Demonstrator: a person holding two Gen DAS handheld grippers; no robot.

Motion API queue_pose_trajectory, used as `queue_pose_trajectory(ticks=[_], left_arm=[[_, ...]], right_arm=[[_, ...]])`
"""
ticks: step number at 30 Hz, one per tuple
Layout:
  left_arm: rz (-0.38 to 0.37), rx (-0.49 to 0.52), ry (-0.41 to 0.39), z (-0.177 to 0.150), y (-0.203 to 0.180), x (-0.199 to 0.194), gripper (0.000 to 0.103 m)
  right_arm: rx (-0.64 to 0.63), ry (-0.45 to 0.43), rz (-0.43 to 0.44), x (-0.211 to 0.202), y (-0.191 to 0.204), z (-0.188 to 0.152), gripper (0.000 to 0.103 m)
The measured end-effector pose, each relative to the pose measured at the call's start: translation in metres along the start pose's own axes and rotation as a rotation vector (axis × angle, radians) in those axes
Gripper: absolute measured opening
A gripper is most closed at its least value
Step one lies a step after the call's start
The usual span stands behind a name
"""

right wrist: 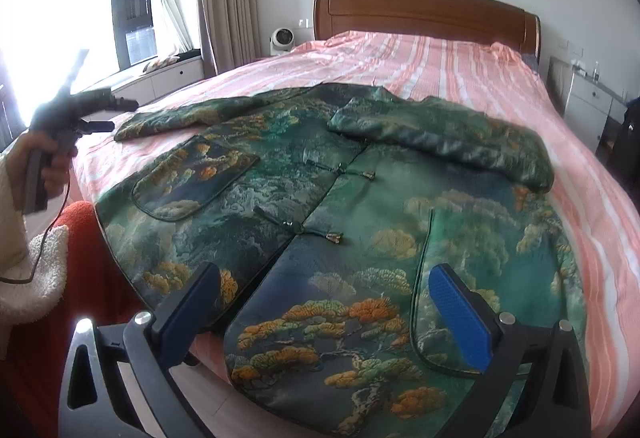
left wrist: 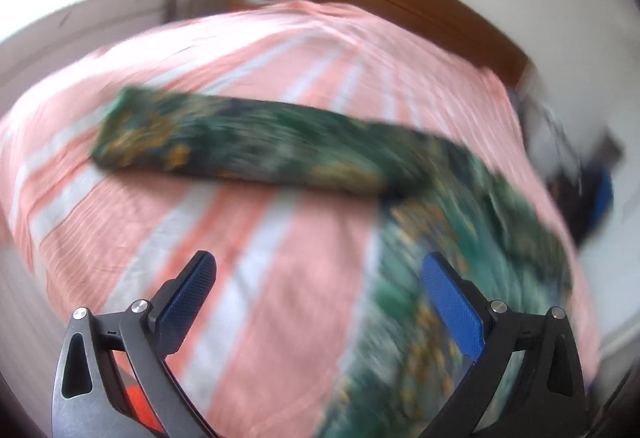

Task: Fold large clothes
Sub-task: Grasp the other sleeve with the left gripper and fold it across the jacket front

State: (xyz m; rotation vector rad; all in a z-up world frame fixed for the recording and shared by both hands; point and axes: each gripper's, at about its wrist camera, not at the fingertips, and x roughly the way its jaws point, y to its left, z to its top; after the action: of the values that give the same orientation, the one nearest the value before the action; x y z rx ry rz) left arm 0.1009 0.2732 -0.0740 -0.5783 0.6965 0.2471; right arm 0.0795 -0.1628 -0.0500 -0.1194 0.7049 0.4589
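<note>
The right gripper [right wrist: 324, 302] sits nearest, its blue-padded jaws spread wide and empty over the hem of the green brocade jacket [right wrist: 320, 198], which lies front-up on the pink striped bed [right wrist: 460, 70], collar toward the headboard [right wrist: 424, 10]. One sleeve [right wrist: 436, 134] is already folded across the chest; the other sleeve [left wrist: 240, 146] stretches straight out sideways, its long axis running across the bed. The left gripper [left wrist: 320, 286] also has its jaws spread and holds nothing, hovering above bare bedding with that outstretched sleeve ahead of it, clearly nearer than the right. Seen from the right wrist, the left hand [right wrist: 48, 158] holds its gripper raised off the bed's left edge, aimed inward.
</note>
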Motion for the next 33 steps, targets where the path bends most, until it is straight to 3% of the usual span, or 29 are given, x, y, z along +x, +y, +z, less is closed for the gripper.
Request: queue_pose_trajectory(ticks=[4,7,9,10,11,12,15,18,22,25,28,30,32,33], left_arm=[[-0.034,-0.479,0.056,0.042,0.110,0.047,0.102],[-0.042,-0.632,0.067,0.057,0.147,0.083,0.099],[-0.020,-0.651,0.030,0.067,0.152,0.092,0.083],[-0.020,-0.637,0.011,0.073,0.149,0.096,0.061],[0.000,-0.614,0.005,0.077,0.145,0.098,0.027],[0.038,-0.574,0.000,0.083,0.138,0.097,0.012],[0.126,-0.393,-0.034,0.107,0.094,0.083,0.010],[0.096,-0.142,-0.071,0.138,0.009,0.057,0.009],[-0.037,0.296,-0.114,0.147,-0.159,0.020,0.009],[-0.186,0.513,-0.090,0.120,-0.271,0.008,0.009],[-0.277,0.648,-0.029,0.075,-0.350,0.021,0.010],[-0.299,0.716,0.036,0.039,-0.388,0.045,0.015],[-0.282,0.775,0.141,-0.003,-0.411,0.080,0.031],[-0.253,0.790,0.186,-0.022,-0.415,0.096,0.053]], right_arm=[[-0.004,0.024,0.005,0.008,0.005,0.000,0.103],[-0.030,0.043,0.008,0.013,0.015,0.001,0.103],[-0.048,0.060,0.016,0.016,0.021,0.002,0.103],[-0.054,0.064,0.019,0.017,0.024,0.001,0.103],[-0.061,0.065,0.026,0.017,0.028,0.001,0.103],[-0.065,0.064,0.032,0.016,0.030,0.000,0.103],[-0.068,0.056,0.040,0.014,0.034,-0.003,0.103],[-0.059,0.039,0.038,0.011,0.031,-0.005,0.103],[-0.025,0.003,0.048,0.006,0.023,-0.006,0.103],[0.002,-0.010,0.044,0.003,0.015,-0.006,0.103],[0.024,-0.029,0.023,-0.004,0.006,-0.008,0.103],[0.038,-0.043,0.002,-0.011,-0.001,-0.010,0.103],[0.050,-0.049,-0.015,-0.016,-0.006,-0.012,0.103],[0.057,-0.050,-0.021,-0.017,-0.009,-0.014,0.103]])
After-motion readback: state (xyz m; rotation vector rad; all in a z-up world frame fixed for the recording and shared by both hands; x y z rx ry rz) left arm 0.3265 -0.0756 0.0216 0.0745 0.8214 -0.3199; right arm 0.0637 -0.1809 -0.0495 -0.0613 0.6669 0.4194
